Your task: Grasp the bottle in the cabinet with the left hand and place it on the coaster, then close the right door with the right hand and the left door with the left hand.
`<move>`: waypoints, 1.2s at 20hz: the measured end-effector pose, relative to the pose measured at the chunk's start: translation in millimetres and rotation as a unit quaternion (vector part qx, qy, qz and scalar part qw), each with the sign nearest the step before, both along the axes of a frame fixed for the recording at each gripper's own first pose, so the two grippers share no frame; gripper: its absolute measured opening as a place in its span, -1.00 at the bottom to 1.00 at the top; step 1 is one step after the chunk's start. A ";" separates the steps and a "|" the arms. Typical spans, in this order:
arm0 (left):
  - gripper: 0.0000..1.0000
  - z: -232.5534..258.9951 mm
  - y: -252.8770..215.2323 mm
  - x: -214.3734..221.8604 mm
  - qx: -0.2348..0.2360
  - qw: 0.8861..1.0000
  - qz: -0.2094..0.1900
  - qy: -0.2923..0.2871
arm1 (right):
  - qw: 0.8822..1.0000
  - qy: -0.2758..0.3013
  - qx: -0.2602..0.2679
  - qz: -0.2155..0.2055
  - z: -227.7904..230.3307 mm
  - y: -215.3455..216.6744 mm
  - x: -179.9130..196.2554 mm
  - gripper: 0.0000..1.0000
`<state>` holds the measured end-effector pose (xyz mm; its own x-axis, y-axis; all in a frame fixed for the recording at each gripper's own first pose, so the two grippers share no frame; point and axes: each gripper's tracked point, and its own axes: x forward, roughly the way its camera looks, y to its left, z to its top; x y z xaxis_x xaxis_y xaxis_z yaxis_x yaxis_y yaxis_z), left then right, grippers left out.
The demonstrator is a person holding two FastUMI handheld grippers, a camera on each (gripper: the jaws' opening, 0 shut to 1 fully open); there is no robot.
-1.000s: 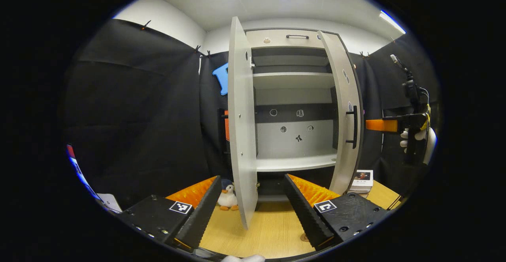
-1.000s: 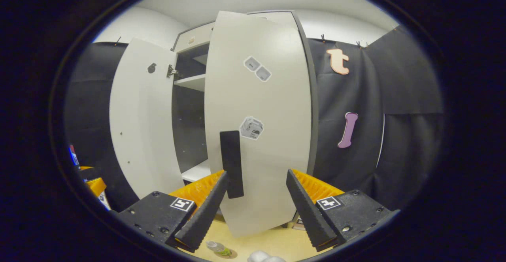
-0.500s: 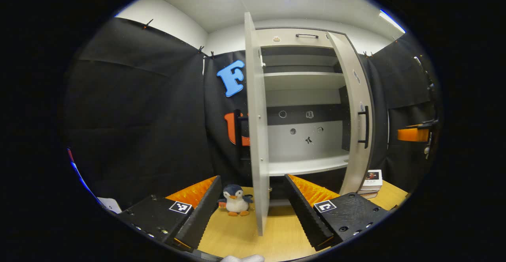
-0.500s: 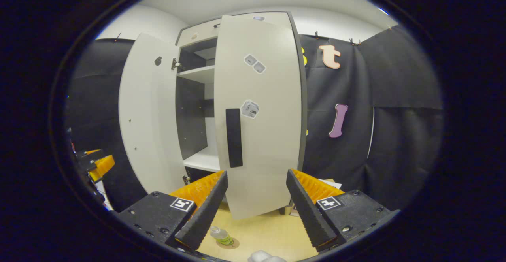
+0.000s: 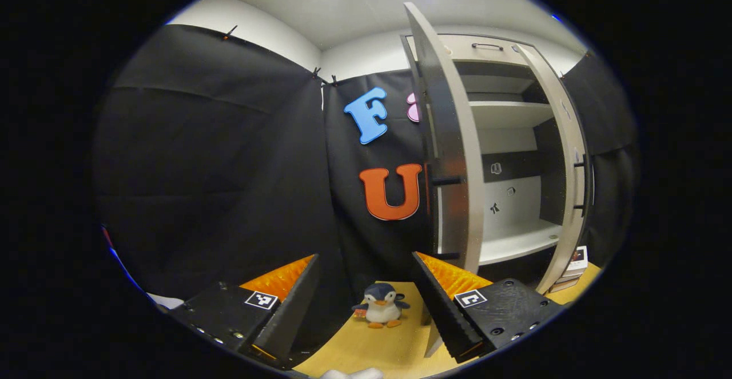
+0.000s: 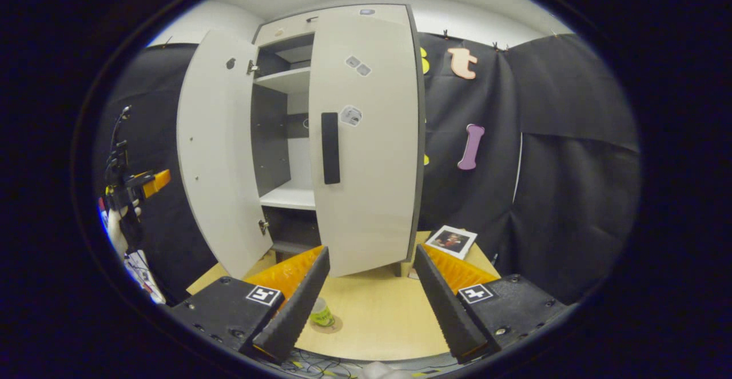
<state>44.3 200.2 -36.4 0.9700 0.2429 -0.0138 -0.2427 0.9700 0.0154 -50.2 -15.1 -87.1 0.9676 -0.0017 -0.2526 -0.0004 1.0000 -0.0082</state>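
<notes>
Standing already on its coaster [image 6: 327, 326], bottle [image 6: 321, 312] done; right door [image 6: 363, 139] shut or nearly so, leaving left door [image 6: 220, 156]: stiff, light, free-swinging panel, best pushed flat on its outer face near the handle [image 5: 445, 180]. Both left gripper [image 5: 366, 304] and right gripper [image 6: 369, 304] spread wide, empty. Wooden tabletop [image 6: 377, 310], black-draped booth, toy penguin [image 5: 380, 306] near.

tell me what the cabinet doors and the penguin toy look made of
Cabinet doors: likely laminated board, matte off-white; flat faces, a darker edge band and small drilled holes suggest it. Penguin toy: soft plush fabric, judging by its fuzzy outline.
</notes>
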 end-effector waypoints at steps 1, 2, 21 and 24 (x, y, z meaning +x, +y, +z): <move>0.92 0.9 6.4 8.1 0.000 1.000 0.004 -0.001 | 1.000 -0.001 0.000 -0.004 1.1 -1.0 -3.5 0.96; 0.92 4.1 10.4 15.4 0.002 1.000 0.006 -0.003 | 1.000 -0.003 0.001 -0.007 3.6 -1.1 -6.3 0.96; 0.77 27.2 -23.6 47.6 0.000 0.999 -0.027 -0.022 | 1.000 0.007 0.013 0.026 -2.9 14.2 10.0 0.96; 0.69 28.2 -38.9 47.3 -0.003 0.999 -0.038 -0.021 | 0.999 0.009 0.013 0.029 -5.3 11.1 13.6 0.96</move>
<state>91.5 161.2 -8.2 0.9853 0.1689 0.0267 -0.1690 0.9856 0.0007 -36.5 -3.9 -92.3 0.9612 0.0612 -0.2691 -0.0586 0.9981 0.0178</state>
